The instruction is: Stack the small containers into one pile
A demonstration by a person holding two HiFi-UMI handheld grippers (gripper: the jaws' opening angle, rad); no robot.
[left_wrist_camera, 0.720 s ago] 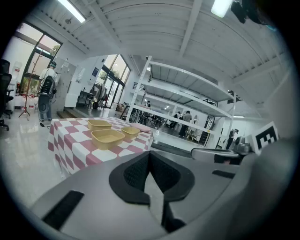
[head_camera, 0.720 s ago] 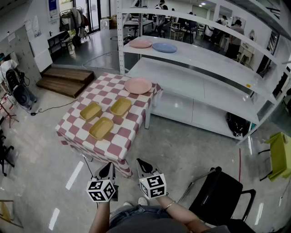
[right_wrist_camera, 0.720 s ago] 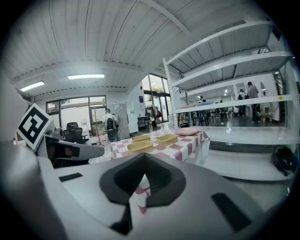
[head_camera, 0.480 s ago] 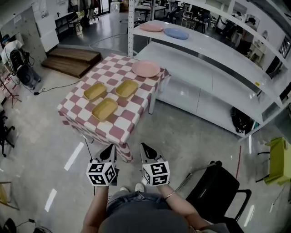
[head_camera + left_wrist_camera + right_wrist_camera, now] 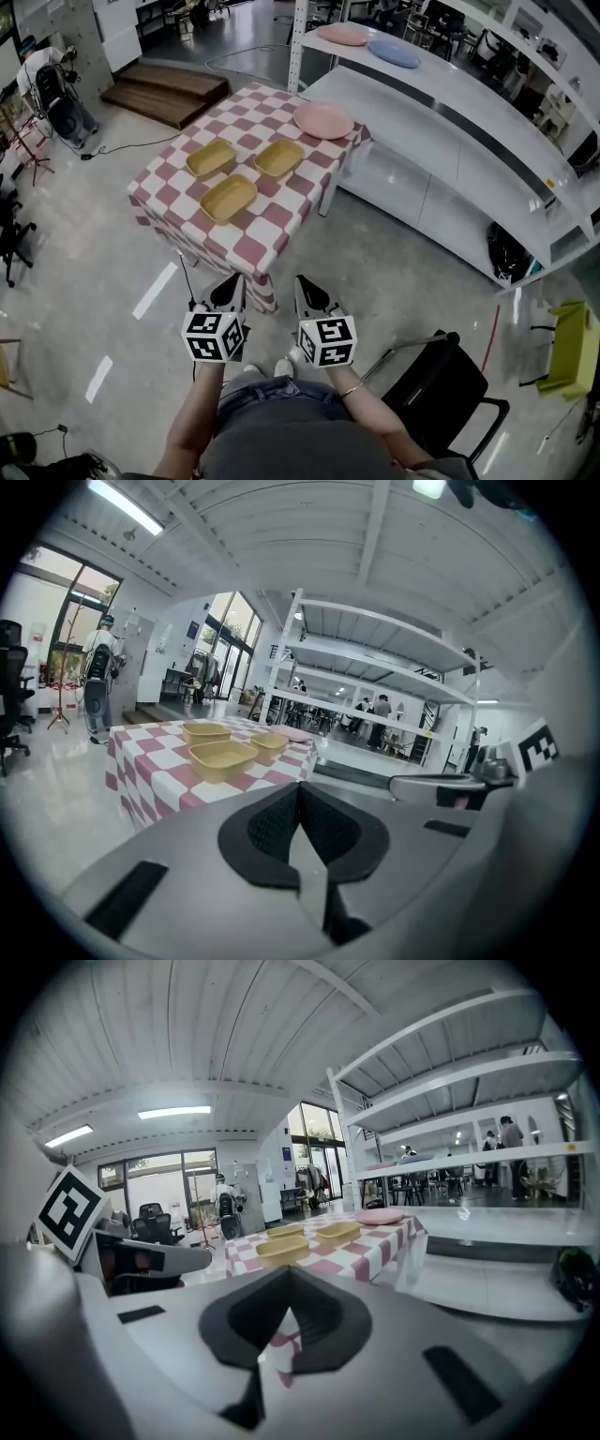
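While both tools hung low before the person's body, the stacking had, by my reading, not yet begun; the step in hand was the approach. The left gripper (image 5: 230,289) had its jaws clenched tip to tip with nothing between them. The right gripper (image 5: 309,292) was likewise closed and empty, its dark pads meeting at a point in its own view.

Ahead of both pairs of fingertips, and apart from them, stood the table draped in a red-and-white checked cloth (image 5: 281,220). On it lay three shallow yellow rectangular containers, none touching another. The nearest container (image 5: 228,198) lay closest to the fingertips. The far-left container (image 5: 210,158) and the far-right container (image 5: 278,158) lay beyond it. A round pink plate (image 5: 323,120) sat farther off, to the right of the right gripper's line.

The next move would likely call for closing on the table and parting one pair of jaws. They would then pinch a container's rim, probably the nearest, so it could be lifted and nested into a neighbour.
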